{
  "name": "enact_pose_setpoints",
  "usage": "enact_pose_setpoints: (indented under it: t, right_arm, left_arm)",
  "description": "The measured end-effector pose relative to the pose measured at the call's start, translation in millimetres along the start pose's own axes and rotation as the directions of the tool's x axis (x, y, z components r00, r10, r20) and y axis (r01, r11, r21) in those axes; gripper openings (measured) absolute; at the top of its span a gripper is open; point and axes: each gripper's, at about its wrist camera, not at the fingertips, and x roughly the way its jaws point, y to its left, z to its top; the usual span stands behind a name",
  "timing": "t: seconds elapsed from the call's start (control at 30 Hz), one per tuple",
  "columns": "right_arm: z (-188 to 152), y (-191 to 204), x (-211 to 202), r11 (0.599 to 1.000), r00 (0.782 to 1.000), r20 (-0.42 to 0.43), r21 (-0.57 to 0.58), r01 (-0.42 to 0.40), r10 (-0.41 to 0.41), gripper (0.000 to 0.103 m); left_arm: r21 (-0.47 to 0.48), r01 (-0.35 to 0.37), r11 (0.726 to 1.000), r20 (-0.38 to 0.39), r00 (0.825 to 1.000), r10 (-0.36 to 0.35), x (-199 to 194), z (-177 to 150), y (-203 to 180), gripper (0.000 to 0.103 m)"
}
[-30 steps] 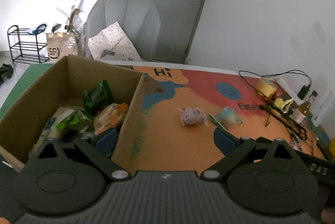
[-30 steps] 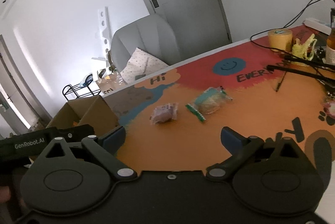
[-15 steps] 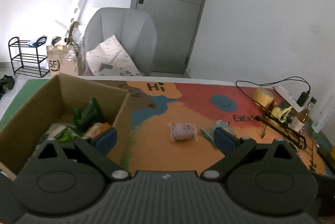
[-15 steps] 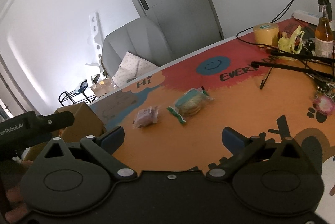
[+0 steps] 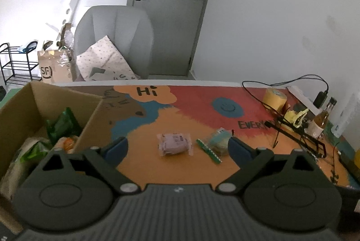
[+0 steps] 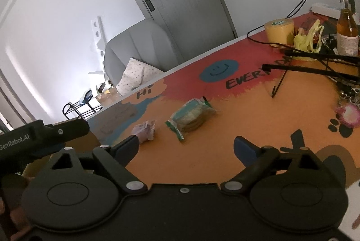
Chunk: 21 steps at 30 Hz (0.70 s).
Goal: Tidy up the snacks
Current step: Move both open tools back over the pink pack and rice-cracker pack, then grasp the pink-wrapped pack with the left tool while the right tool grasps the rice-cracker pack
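Far left: cardboard box (image 5: pixel 33 106), open-topped, standing on the table at its left end. It holds several snack packets, among them a green packet (image 5: pixel 61 126) leaning against the inner wall and an orange one beside it; the rest are too crowded to tell apart.

Left of centre: left gripper (image 5: pixel 177 147), held above the table, jaws spread wide and holding nothing. Its left finger sits just over the box's near corner.

Centre: purple snack packet (image 5: pixel 174 144), lying flat on the orange part of the table mat (image 5: pixel 202 171), well apart from the box. From the left wrist view it lies between the open fingers but farther out, untouched.

Right of centre: teal-and-green snack packet (image 6: pixel 193 116), flat on the mat just beside the purple one. Clear wrap, round biscuits inside by the look of it.

Right gripper (image 6: pixel 185 147): also held above the mat, jaws wide apart, empty, facing both loose packets.

Far right: roll of yellow tape (image 6: pixel 279 30), bottle (image 6: pixel 347 31), cables and oddments; not part of the job.

Step in hand, as judged: between picks, with two packets left to box. The next move calls for lowering a gripper over one packet, most likely the purple one for the left, closing gently on the soft wrap, then carrying it to the box.
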Motion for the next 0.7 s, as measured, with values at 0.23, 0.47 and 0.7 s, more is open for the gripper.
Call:
enact_pose_setpoints:
  t: [0.23,0.47,0.7]
  right_arm:
    - [12.8,-3.5,22.8,1.000,1.000,-0.016,0.014,-0.011,0.012,0.087]
    - [26.3,-6.1,45.8,0.999,0.999,-0.040,-0.031,-0.013,0.012,0.087]
    - [34.4,-7.7,71.7,0.991,0.996,-0.085,-0.135,-0.022,0.011,0.087]
  left_arm:
    - [0.007,-0.009,1.000,-0.020,1.000,0.009,26.7,5.4,-4.2,0.090]
    - [0.020,-0.033,0.999,-0.059,0.998,0.034,58.7,5.6,-6.5,0.084]
    - [0.017,-0.055,0.998,-0.110,0.992,0.056,93.6,2.5,-4.5,0.076]
